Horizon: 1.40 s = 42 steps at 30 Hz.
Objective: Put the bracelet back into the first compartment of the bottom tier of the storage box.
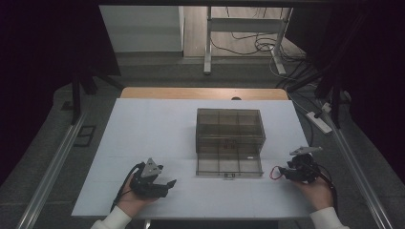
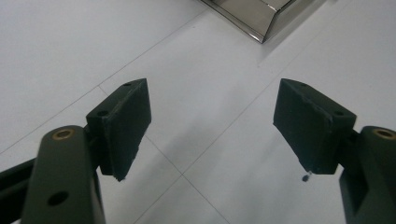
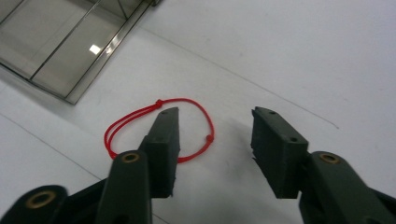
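Red cord loop on the worktop, right claw poised over it

Red cord loop (image 3: 161, 128) lying flat on the white worktop (image 1: 157, 138), just off the lower right corner of the smoky clear compartment box (image 1: 230, 136), beside its open front tray. Doubled along one side, single along the other, with a small knot at the far end and what looks like a tiny bead or second knot on the near right, though too small to tell for sure. Touching nothing but the worktop; apart from the box.

Right claw (image 3: 215, 140) released, jaws spread wide, left jaw sitting over the middle of the loop and hiding part of it, right jaw outside the cord on bare worktop. Nothing gripped. In the high view, right claw (image 1: 286, 172) angled toward the loop from the right hand (image 1: 315, 191).

Left claw (image 2: 212, 128) likewise released, jaws well apart, hovering over bare worktop with one corner of the box at the top of its view. Held low at the left, well apart from the cord.

Likely handling: very light, limp, no stiffness, apt to slide or bunch under a sideways push, and thin enough to slip out of a loose pinch. Best hold probably at the knot or across the doubled strands, where most bulk sits; jaws brought down flush to the worktop and closed fully. Little risk of damage, more of dropping or snagging on the box rim
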Tool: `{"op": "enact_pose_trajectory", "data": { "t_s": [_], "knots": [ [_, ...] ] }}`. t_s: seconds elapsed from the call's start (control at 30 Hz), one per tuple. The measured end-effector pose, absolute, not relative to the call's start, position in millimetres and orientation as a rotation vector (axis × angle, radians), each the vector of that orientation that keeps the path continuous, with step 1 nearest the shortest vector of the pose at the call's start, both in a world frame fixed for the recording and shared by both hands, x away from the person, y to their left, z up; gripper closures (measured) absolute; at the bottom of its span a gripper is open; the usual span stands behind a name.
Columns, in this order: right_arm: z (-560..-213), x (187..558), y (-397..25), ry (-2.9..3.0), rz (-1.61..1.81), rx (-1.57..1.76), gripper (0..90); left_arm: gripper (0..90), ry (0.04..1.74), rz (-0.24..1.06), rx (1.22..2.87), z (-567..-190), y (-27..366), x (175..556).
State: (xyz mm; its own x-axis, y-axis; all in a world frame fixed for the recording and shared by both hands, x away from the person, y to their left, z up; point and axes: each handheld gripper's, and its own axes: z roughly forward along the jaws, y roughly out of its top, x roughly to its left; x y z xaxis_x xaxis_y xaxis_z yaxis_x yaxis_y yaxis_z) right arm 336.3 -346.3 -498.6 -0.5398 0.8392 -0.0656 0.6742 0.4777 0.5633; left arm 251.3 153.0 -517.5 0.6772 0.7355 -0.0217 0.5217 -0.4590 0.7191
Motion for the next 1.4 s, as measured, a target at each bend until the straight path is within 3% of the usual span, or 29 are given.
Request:
{"op": "enact_pose_trajectory", "data": {
  "t_s": [0.47,1.4],
  "knots": [
    [-499,340,-346,2.458,0.666,1.294,87.4,26.4,0.958,0.382,2.172,-518,153,251],
    [-479,328,-350,2.352,0.919,1.173,89.0,26.3,0.955,0.391,2.173,-517,154,251]
  ]
}}
